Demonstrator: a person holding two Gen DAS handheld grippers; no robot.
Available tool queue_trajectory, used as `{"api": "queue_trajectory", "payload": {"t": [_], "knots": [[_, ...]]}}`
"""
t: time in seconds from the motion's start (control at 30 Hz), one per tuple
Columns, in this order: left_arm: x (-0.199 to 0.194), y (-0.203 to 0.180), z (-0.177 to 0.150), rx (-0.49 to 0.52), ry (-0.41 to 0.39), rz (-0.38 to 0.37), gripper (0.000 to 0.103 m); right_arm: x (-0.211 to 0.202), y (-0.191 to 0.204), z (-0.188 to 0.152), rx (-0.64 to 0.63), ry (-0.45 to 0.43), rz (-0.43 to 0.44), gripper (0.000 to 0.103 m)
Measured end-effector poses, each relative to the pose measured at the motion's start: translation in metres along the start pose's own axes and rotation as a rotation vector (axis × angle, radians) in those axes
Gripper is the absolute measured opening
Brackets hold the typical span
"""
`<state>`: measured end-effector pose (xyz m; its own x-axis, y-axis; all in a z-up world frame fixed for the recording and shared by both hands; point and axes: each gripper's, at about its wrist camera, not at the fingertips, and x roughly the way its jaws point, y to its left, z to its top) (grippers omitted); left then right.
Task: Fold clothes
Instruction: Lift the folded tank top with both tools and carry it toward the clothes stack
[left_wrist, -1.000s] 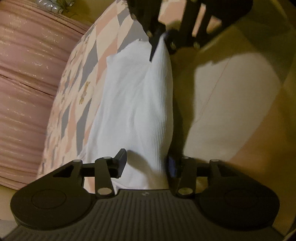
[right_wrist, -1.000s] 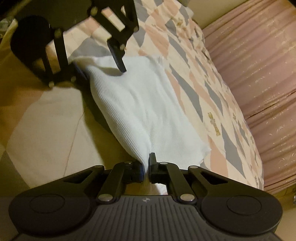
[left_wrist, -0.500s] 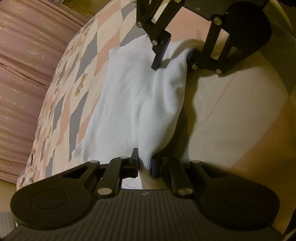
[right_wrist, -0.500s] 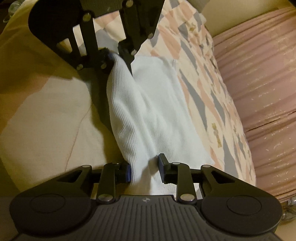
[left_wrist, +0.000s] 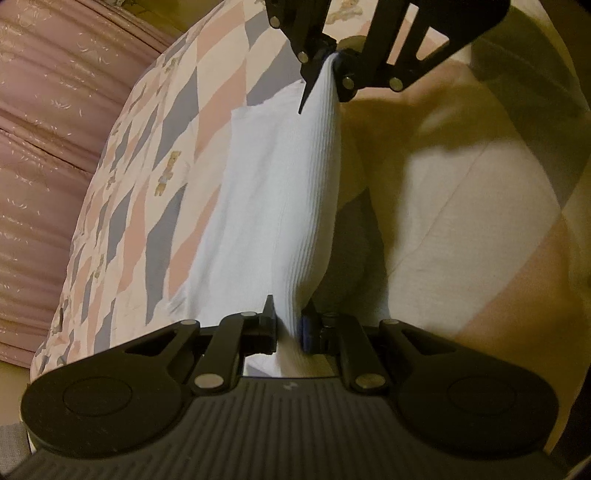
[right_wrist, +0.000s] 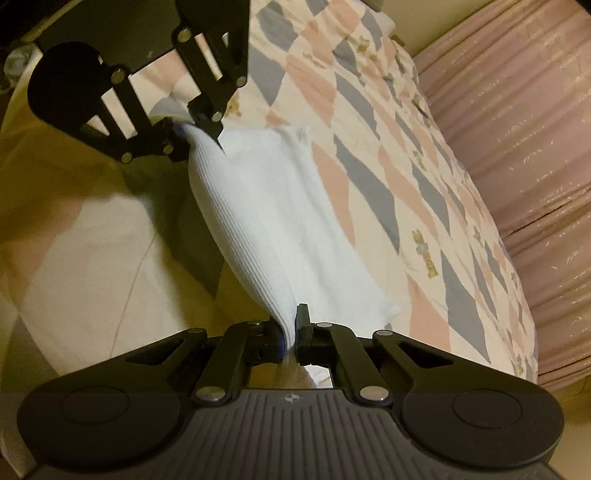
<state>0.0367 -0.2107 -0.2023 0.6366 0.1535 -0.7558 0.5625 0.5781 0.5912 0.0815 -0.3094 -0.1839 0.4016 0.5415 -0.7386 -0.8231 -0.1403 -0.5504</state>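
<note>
One white ribbed knit garment (left_wrist: 280, 206) is stretching between two tools, its lifted fold at 12 o'clock in the left wrist view. The left tool (left_wrist: 288, 325) is pinching one end of this garment, and the right tool (right_wrist: 291, 332) is pinching the other end. The garment's lower part is lying on one bed with a quilt of pink, grey and cream patches (right_wrist: 388, 155). One pink pleated curtain (right_wrist: 517, 129) is hanging at 2 o'clock in the right wrist view.

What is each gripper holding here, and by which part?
Both hold the white ribbed garment along one raised folded edge: the left gripper is shut on one end, the right gripper on the opposite end.
</note>
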Motion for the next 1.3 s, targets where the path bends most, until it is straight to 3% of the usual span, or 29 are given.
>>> {"api": "queue_trajectory", "payload": {"t": [0.57,1.3], "knots": [[-0.035,0.039,0.008,0.005,-0.001,0.000,0.009,-0.033,-0.030,0.029,0.025,0.017,0.002,0.001],[-0.096,0.059,0.040,0.109,-0.043,-0.040,0.009,-0.101,-0.051,0.030,0.148,0.046,-0.007,0.001]]}}
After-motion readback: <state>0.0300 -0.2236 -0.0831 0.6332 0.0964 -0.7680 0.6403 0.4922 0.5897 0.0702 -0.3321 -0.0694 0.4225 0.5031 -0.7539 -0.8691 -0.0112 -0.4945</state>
